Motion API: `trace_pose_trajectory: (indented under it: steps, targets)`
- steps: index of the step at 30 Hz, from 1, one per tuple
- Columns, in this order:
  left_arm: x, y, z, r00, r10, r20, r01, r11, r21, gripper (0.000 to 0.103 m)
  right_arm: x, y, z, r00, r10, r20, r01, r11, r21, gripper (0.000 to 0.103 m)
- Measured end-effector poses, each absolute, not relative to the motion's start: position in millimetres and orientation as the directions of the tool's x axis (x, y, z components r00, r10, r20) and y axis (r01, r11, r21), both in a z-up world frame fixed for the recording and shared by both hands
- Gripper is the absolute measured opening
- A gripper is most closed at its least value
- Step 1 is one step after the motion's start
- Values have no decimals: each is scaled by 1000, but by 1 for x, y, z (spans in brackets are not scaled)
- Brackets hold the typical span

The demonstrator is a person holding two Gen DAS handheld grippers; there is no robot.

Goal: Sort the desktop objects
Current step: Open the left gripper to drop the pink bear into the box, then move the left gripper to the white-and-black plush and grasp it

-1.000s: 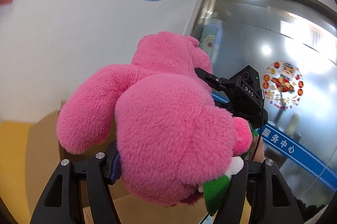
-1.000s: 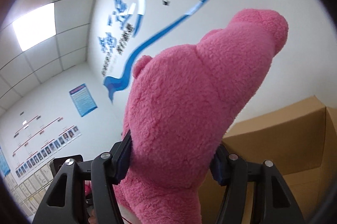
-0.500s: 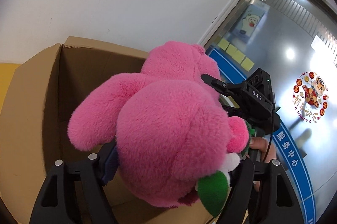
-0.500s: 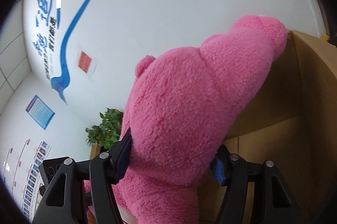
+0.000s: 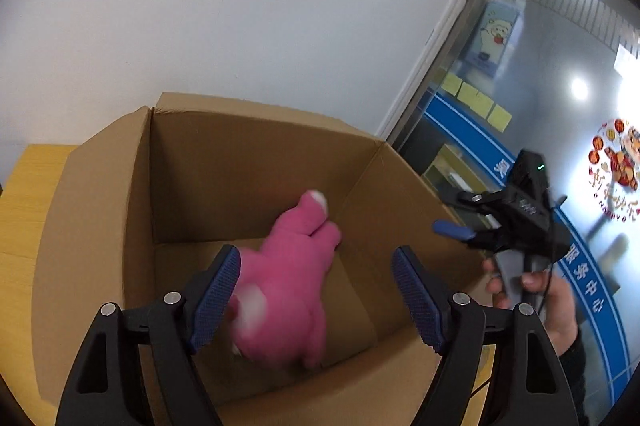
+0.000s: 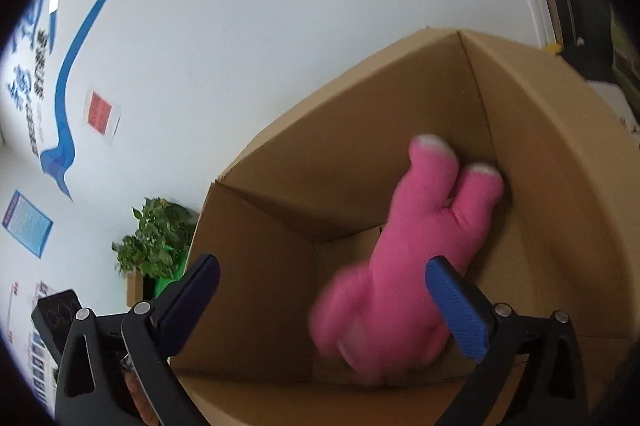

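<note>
Pink plush toy (image 5: 288,290) now loose in cardboard box (image 5: 100,226), feet toward far corner.

both views bright, even indoor light. white wall (image 5: 224,5) evenly lit, no hard shadows. strong fisheye bending, with dark vignette at the corners, heavier in the right wrist view. pink toy (image 5: 288,286) smeared by motion blur, lower end worst; same in the other view (image 6: 404,266). box (image 5: 100,226) interior shaded, corners darker. glass door (image 5: 560,65) shows a round glare spot and hazy reflections. near pads (image 6: 456,310) sharp.
</note>
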State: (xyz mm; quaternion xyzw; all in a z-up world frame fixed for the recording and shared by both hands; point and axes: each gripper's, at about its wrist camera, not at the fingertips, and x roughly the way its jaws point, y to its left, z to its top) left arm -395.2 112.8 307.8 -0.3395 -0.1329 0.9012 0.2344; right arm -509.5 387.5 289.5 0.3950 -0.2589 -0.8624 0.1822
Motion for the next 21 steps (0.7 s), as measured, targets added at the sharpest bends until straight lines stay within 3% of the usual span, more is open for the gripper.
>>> trace_pose_trajectory:
  steps: [4, 6, 8, 9, 12, 16, 21]
  targets:
    - [-338, 107, 301, -676, 509, -533, -393, -861, -323, 83, -422, 381, 314, -644, -538, -544, 326, -836, 442, 103]
    - [-293, 104, 293, -680, 516, -521, -442, -856, -270, 90, -361, 382, 309, -651, -536, -538, 422, -844, 331, 103]
    - [-240, 104, 277, -669, 538, -512, -487, -838, -244, 103, -303, 386, 294, -657, -527, -540, 484, -843, 235, 103]
    - [-216, 104, 265, -659, 546, -517, -507, -830, -231, 103, -273, 391, 280, -643, -532, -550, 506, -835, 216, 103]
    - [-155, 104, 225, -616, 572, -542, -549, -805, -226, 103, -218, 414, 225, -531, -586, -612, 529, -793, 302, 103]
    - [-112, 101, 173, -546, 613, -572, -544, -778, -315, 103, -179, 434, 141, -462, -560, -688, 460, -814, 354, 103]
    - [-86, 100, 115, -455, 677, -579, -483, -733, -478, 103, -151, 411, 88, -380, -675, -632, 478, -729, 491, 103]
